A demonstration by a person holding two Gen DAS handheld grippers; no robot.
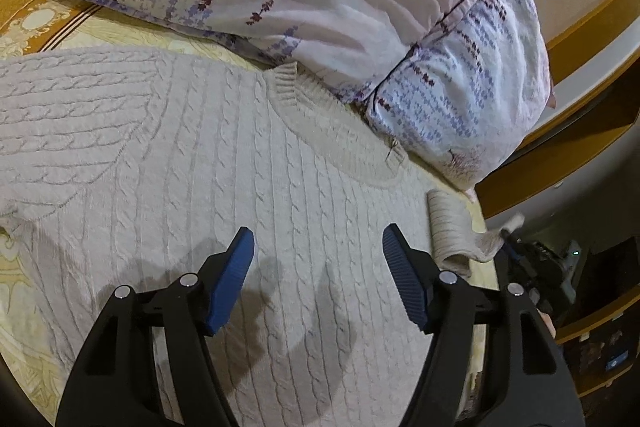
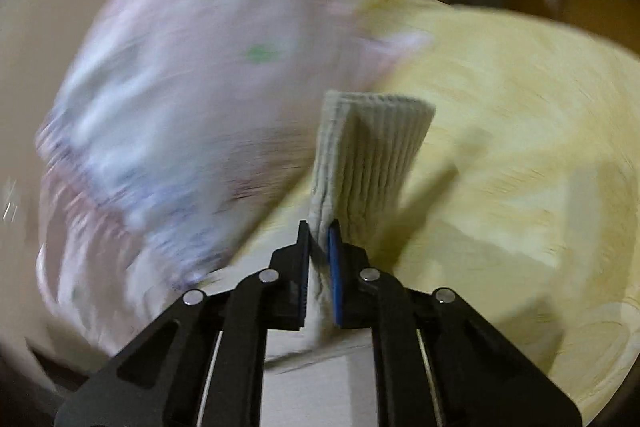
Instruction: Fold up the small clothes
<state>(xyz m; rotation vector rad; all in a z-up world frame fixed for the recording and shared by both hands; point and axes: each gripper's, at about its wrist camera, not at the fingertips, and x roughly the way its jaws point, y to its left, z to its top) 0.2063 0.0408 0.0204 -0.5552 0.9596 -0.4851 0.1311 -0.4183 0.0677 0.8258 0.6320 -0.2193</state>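
Sweater (image 1: 248, 195) in cream cable knit lies spread flat on the bed (image 1: 44, 27), front panel up, its ribbed neckline (image 1: 332, 131) toward the pillow (image 1: 320, 7). That pillow, pale pink with purple flower sprigs, sits just beyond the neckline and overlaps its far edge. One sleeve is folded across the body on the side of the sweater away from my right gripper.

My left gripper (image 1: 318, 259) hangs over the middle of the sweater, jaws wide apart with nothing between them, the blue ribbed pads (image 1: 232, 283) above the knit; their shadow falls on the fabric just beneath.

My right gripper (image 2: 318, 247) has its jaws clamped on the ribbed cuff (image 2: 372, 155) of the other sleeve. In the right wrist view the cuff stands up out of the jaws, folded double, with the yellow bed cover (image 2: 520, 147) behind it and the pillow a blur to one side. From the left wrist view the same cuff (image 1: 448, 227) shows lifted off the bed at the edge of the sweater, below the pillow's corner, with the right gripper (image 1: 506, 233) pinching its end beside the bed's edge.
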